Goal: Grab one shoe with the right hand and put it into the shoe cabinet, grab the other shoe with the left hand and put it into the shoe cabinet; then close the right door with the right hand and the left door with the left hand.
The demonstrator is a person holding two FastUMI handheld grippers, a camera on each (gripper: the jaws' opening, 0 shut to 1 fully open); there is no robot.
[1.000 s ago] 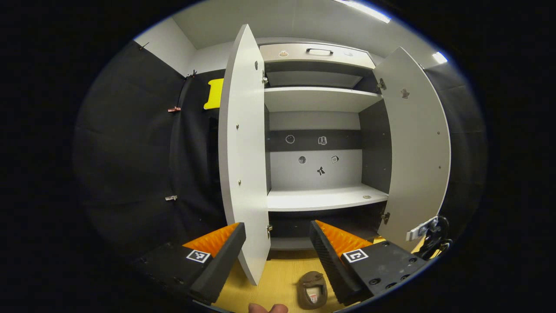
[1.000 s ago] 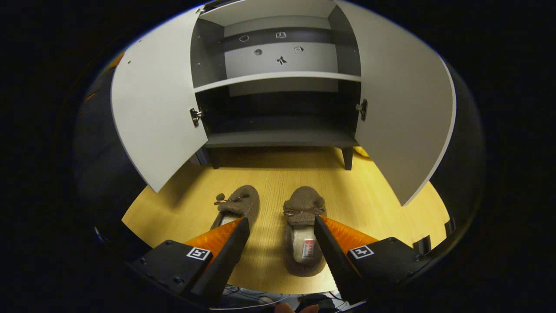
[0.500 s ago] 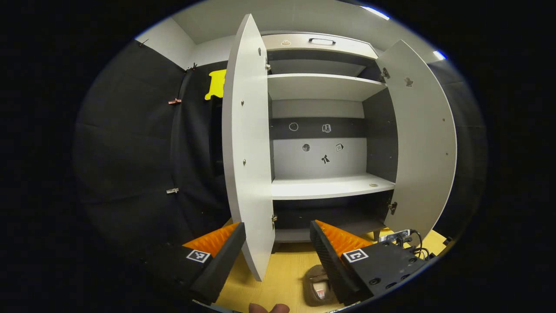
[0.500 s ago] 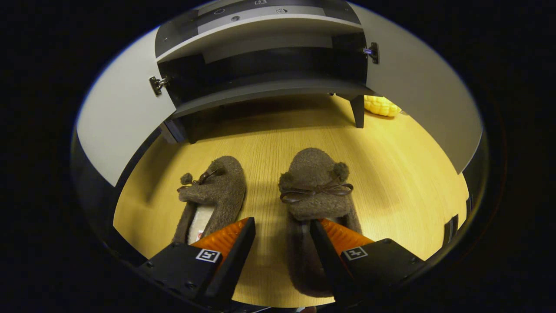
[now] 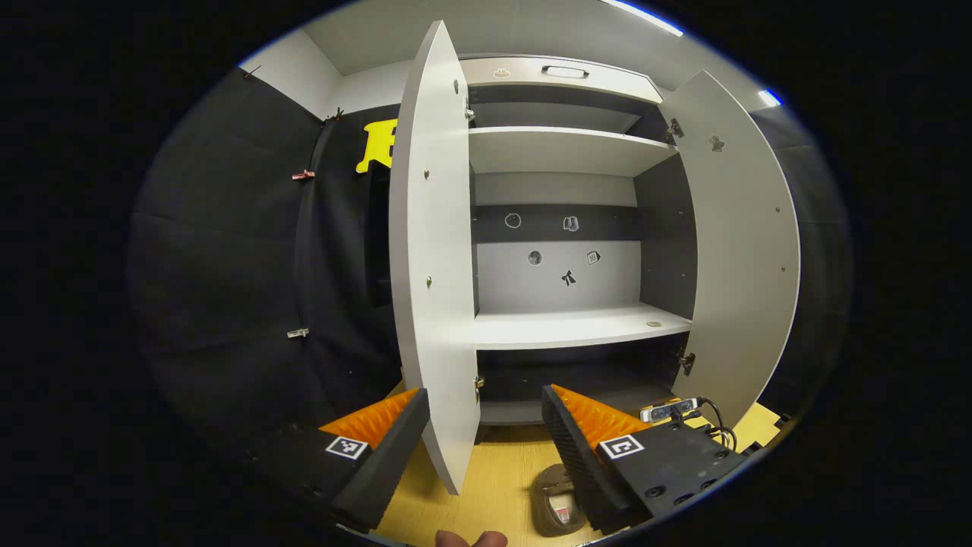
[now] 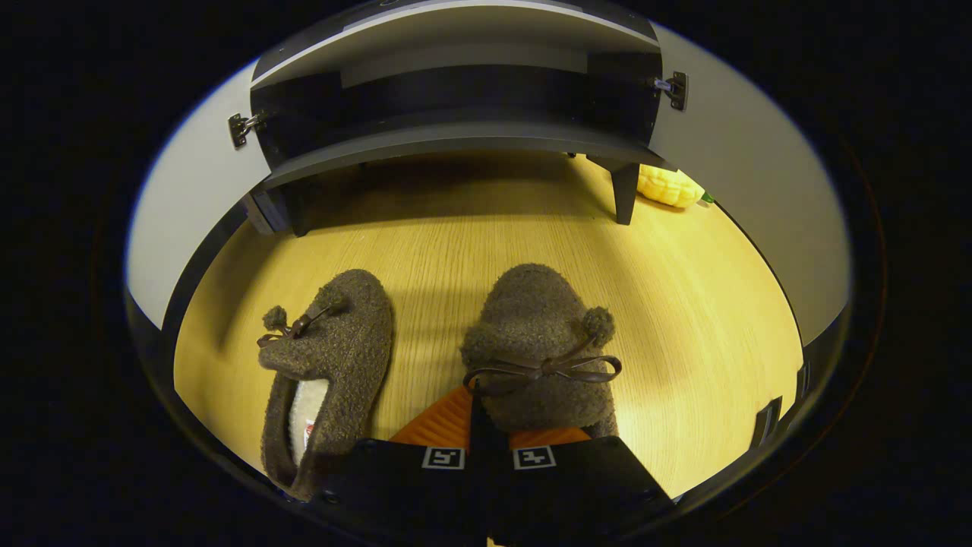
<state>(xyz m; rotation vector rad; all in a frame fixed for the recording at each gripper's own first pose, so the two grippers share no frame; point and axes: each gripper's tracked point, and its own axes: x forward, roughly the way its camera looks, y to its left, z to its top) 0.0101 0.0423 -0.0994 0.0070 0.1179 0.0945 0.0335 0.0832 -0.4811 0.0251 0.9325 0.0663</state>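
1. Shoe (image 6: pixel 539 342) on the wooden floor (image 6: pixel 683 273), right of its mate (image 6: pixel 326 365), in front of the open shoe cabinet (image 6: pixel 456 140)
2. Right gripper (image 6: pixel 486 425) drawn together on the thin side wall by the bow; lift straight up, keep toe level, aim for the low dark shelf
3. Left gripper (image 5: pixel 486 425) spread wide, holding nothing, facing the left door (image 5: pixel 433 266)
4. Fuzzy brown fleece, soft and floppy; pale lining; flat matte grey panels

Two shoes (image 6: pixel 326 365) (image 6: pixel 541 342) lie side by side on the floor (image 6: pixel 683 304) before the open shoe cabinet (image 6: pixel 456 140).
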